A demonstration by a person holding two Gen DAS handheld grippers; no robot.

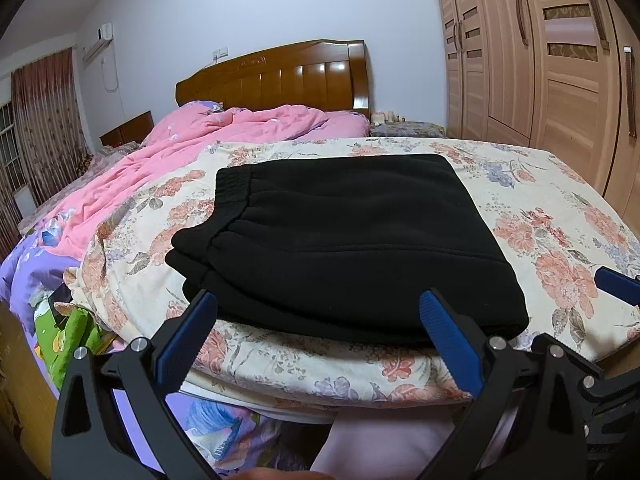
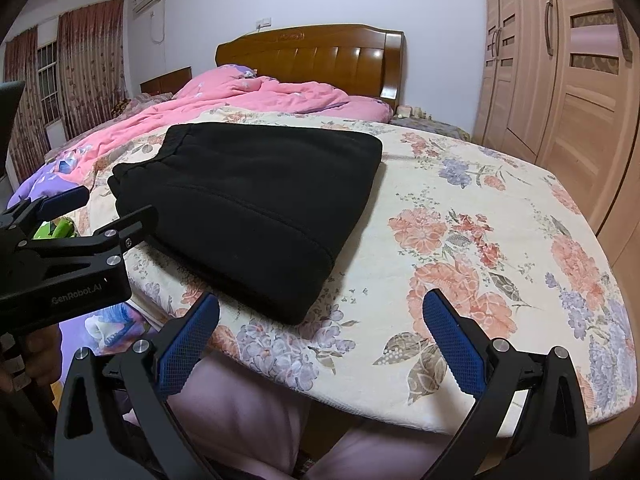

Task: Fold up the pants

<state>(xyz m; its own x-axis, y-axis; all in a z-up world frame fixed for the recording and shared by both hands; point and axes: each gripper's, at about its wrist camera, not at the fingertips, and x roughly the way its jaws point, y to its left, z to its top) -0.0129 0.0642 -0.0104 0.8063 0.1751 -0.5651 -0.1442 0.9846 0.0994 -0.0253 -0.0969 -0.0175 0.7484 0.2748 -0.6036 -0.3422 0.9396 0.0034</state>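
Wardrobe (image 1: 560, 52): tall, pale wood with slatted panels and long handles, standing to the right of the bed and well apart from the pants.
Headboard (image 1: 276, 76): glossy brown wood, at the far end of the bed beyond the pants.
Floral sheet (image 2: 460, 208): cream cloth with pink and lilac flowers, spread flat over the near end of the bed; the pants lie straight on it.
Pink quilt (image 1: 192, 140): rumpled, heaped between the pants and the headboard, reaching down to the left of the pants.
Pants (image 1: 332, 236): black, folded into a thick squarish stack on the floral sheet, elastic waistband at the far left corner, layered edges showing along the left side.
Left gripper (image 1: 316, 316): jaws spread wide, holding nothing; its blue pads (image 1: 188, 340) sit at the near edge of the pants, one toward each near corner. Whether they touch the cloth cannot be told.
Right gripper (image 2: 320, 320): jaws spread wide and empty, over the floral sheet just beside the near right corner of the pants, apart from them.
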